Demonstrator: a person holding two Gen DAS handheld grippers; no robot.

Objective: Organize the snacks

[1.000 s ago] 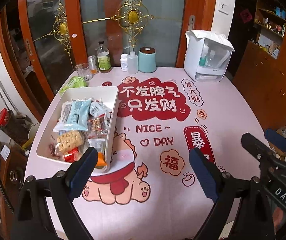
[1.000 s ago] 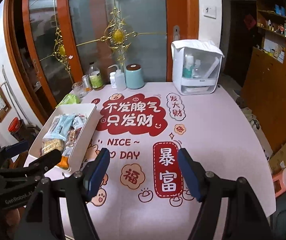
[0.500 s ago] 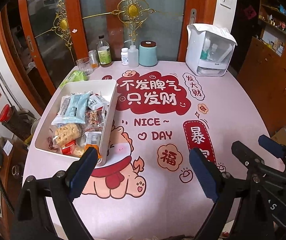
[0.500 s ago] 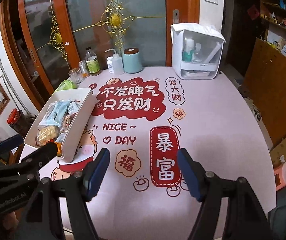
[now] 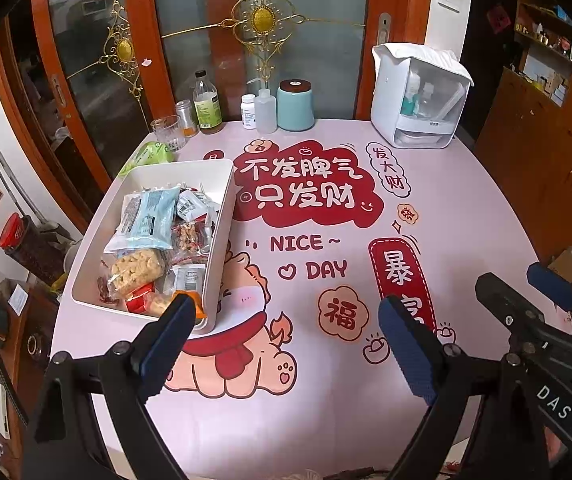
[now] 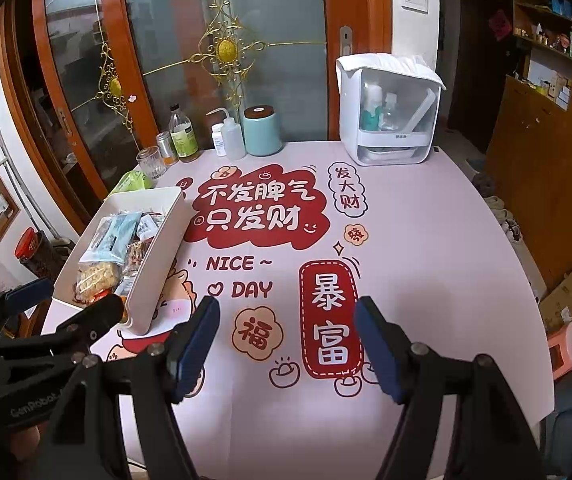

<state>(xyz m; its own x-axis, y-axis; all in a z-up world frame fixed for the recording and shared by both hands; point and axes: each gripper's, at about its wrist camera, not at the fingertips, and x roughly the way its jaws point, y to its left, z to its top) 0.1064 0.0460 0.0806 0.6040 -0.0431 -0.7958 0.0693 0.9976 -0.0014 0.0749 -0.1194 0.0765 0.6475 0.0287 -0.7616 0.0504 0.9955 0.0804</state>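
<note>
Left gripper (image 5: 286, 344): jaws wide, holding nothing.
Right gripper (image 6: 287, 344): jaws wide, holding nothing.
White bin (image 5: 222, 216): snack packets (image 5: 146, 220) piled inside.
Beyond: bottles (image 5: 207, 104), teal canister (image 5: 295, 106), white organizer (image 5: 417, 96).

Even indoor light, tablecloth (image 5: 465, 200) bright; right-hand room dim. Faint sheen on glass doors (image 6: 226, 20). Strong fisheye bending, black vignette in corners. Focus sharp.

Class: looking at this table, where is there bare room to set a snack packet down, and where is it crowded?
Free: the wide printed tablecloth between the white bin and the white organiser box, and the near strip under both open grippers. Crowded: the back edge with bottles, glass, teal canister; the bin is piled with snacks.
</note>
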